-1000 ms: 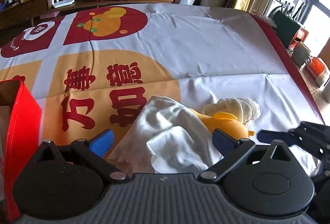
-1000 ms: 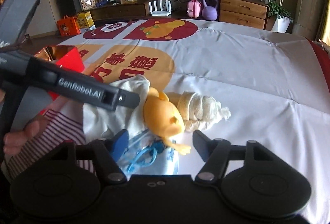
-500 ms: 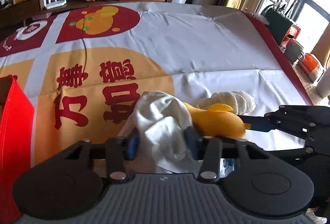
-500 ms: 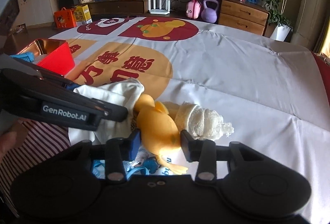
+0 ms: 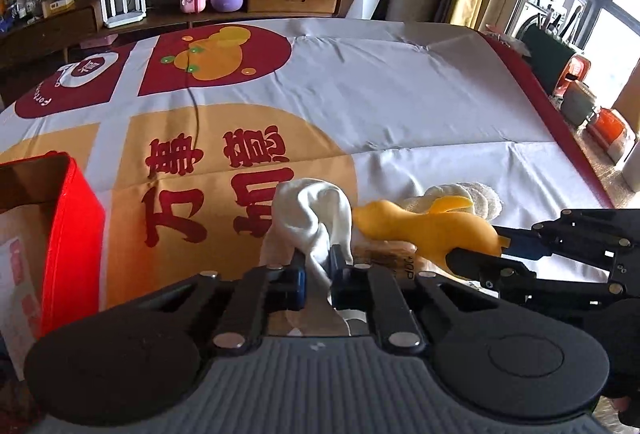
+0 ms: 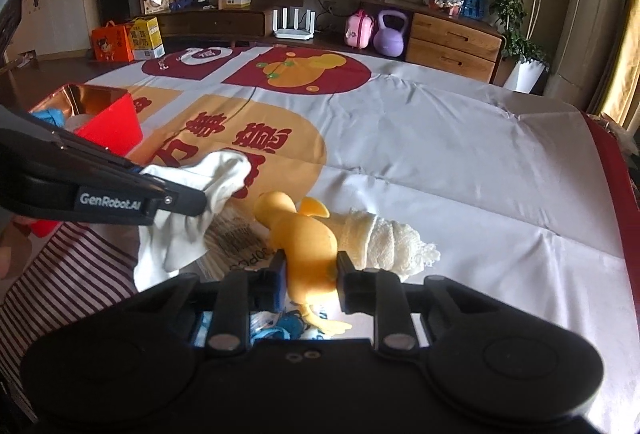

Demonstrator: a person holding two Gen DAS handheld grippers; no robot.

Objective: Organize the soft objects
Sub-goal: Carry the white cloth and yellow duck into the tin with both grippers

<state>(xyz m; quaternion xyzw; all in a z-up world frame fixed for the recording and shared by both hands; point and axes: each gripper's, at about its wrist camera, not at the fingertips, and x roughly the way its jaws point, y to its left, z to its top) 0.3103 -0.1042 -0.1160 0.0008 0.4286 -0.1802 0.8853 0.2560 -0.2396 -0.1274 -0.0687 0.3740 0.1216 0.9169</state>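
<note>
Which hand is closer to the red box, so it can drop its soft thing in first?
Left, probably. The left gripper is closing on the white cloth, and the red box sits right beside it on that side. The right gripper, closing on the orange duck, is farther away.

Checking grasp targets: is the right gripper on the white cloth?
No, the right gripper is closing around the orange plush toy; the white cloth is in the left gripper.
</note>
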